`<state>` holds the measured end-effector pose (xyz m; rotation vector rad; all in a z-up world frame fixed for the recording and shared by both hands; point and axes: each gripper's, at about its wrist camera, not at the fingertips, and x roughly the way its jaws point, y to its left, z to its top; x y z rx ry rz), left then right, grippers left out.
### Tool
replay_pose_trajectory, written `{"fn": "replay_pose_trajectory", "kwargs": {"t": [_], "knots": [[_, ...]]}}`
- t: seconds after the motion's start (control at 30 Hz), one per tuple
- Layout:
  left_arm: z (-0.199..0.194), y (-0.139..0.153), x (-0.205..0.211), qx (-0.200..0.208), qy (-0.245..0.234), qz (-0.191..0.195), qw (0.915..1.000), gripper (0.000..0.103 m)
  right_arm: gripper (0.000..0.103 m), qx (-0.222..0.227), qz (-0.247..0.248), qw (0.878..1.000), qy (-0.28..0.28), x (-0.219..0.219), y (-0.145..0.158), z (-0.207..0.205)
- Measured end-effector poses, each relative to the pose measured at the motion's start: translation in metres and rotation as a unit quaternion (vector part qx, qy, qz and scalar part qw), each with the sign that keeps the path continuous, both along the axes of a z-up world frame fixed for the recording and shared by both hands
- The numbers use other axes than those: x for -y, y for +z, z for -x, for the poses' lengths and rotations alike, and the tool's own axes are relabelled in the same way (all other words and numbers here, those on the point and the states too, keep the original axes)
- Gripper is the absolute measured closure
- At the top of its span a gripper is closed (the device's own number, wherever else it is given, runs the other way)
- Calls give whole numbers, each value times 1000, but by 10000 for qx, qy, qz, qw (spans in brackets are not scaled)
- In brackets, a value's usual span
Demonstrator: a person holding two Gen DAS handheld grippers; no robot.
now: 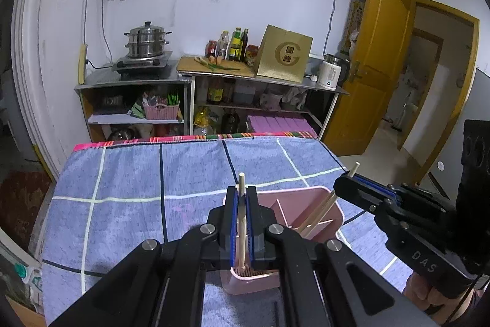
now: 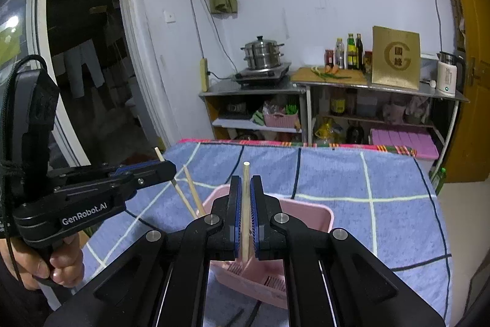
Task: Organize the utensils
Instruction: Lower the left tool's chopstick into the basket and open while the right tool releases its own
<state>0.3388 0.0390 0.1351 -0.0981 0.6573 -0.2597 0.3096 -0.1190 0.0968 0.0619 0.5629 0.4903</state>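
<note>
The left tool (image 1: 242,198) is pinching one wooden chopstick (image 1: 242,222) between its blue pads, holding it upright, with its lower end down inside the near-left compartment of a pink utensil holder (image 1: 306,198) and its top standing above the fingertips. The right tool (image 2: 244,189) is likewise pressed tight on its own chopstick (image 2: 245,204), held nearly upright, its lower end reaching down into the holder above the slotted bottom. The holder stands on a surface covered with a blue checked cloth (image 1: 122,173) that has white and dark lines and a bright striped edge at the far side. In the left view, two more chopsticks (image 1: 318,212) lean at a slant in the far-right compartment, just below the right tool's tip. A person's hand (image 2: 52,262) grips the handle of the left tool, seen at the left edge of the right view. Beyond the surface are metal shelves (image 1: 134,100) with a steamer pot (image 1: 147,42) on a stove, bottles (image 1: 232,43), a gold box (image 1: 284,54) and a white kettle (image 1: 330,72), with a yellow door (image 1: 379,66) open to the right.
</note>
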Motion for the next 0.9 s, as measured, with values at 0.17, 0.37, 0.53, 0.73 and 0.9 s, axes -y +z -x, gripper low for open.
{"fn": "replay_pose_trajectory", "kwargs": {"t": [0.17,0.37,0.53,0.73,0.9], "knots": [[1,-10,0,-102,26,16,9999,98,97,-144,69,9999,6,-1,-12,0],[5,-12,-2,-75,115,-81,9999,98,97,-210,143,9997,23,0,-12,3],[18,-4,-5,57,178,-88,9998,93,89,-129,102,9999,35,6,-6,13],[47,5,-8,268,231,-138,9993,89,89,58,78,9999,42,17,4,39],[81,3,-10,403,207,-157,9989,89,89,210,75,9997,36,32,6,67]]}}
